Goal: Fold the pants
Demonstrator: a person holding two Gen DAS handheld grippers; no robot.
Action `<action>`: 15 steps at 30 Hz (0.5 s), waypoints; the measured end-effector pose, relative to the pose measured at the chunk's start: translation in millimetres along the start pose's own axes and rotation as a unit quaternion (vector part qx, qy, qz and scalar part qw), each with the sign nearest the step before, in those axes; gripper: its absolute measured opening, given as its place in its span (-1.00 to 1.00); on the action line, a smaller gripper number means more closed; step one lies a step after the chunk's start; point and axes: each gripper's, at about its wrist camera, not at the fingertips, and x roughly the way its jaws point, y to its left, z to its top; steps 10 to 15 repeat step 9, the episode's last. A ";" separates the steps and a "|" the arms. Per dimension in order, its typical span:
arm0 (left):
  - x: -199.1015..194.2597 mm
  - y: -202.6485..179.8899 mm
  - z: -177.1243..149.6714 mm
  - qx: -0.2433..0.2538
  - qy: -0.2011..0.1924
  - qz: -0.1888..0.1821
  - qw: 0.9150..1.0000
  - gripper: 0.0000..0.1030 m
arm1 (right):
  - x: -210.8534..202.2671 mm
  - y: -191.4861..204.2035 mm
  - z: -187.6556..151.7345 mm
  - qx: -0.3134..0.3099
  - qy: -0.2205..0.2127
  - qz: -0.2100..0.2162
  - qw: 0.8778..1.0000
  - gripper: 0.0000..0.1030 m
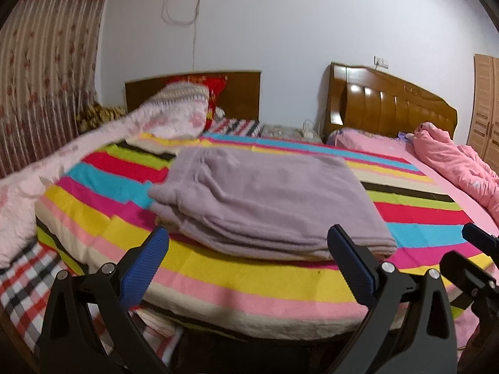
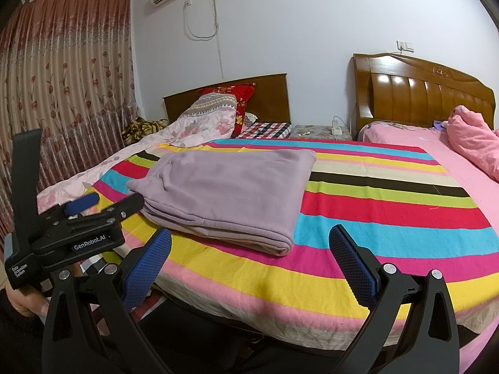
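Observation:
The lilac pants (image 1: 268, 199) lie folded in a flat stack on the striped blanket (image 1: 237, 283); they also show in the right wrist view (image 2: 227, 193). My left gripper (image 1: 249, 249) is open and empty, its blue pads just short of the stack's near edge. My right gripper (image 2: 251, 251) is open and empty, in front of the stack's near right corner, above the striped blanket (image 2: 389, 224). The left gripper also shows at the left of the right wrist view (image 2: 103, 204), beside the stack's left edge. The right gripper's tip shows at the right edge of the left wrist view (image 1: 477, 240).
A pink floral quilt (image 1: 93, 143) and pillows lie at the left and back. A pink duvet (image 2: 471, 140) is bunched on the pink sheet at the right. Wooden headboards (image 2: 430, 93) stand against the wall. A curtain (image 2: 62, 93) hangs left. The bed's front edge is close below the grippers.

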 end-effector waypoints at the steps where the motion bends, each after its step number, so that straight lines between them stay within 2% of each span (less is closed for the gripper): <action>1: 3.0 1.7 -0.1 -0.004 0.007 -0.002 1.000 0.97 | 0.4 -0.2 -0.2 0.001 0.000 0.000 1.000 0.90; 9: 14.2 10.5 -0.7 -0.023 0.034 0.007 0.999 0.97 | 2.3 -3.3 0.0 0.009 0.002 0.004 1.000 0.90; 15: 14.2 10.5 -0.7 -0.023 0.034 0.007 0.999 0.97 | 2.3 -3.3 0.0 0.009 0.002 0.004 1.000 0.90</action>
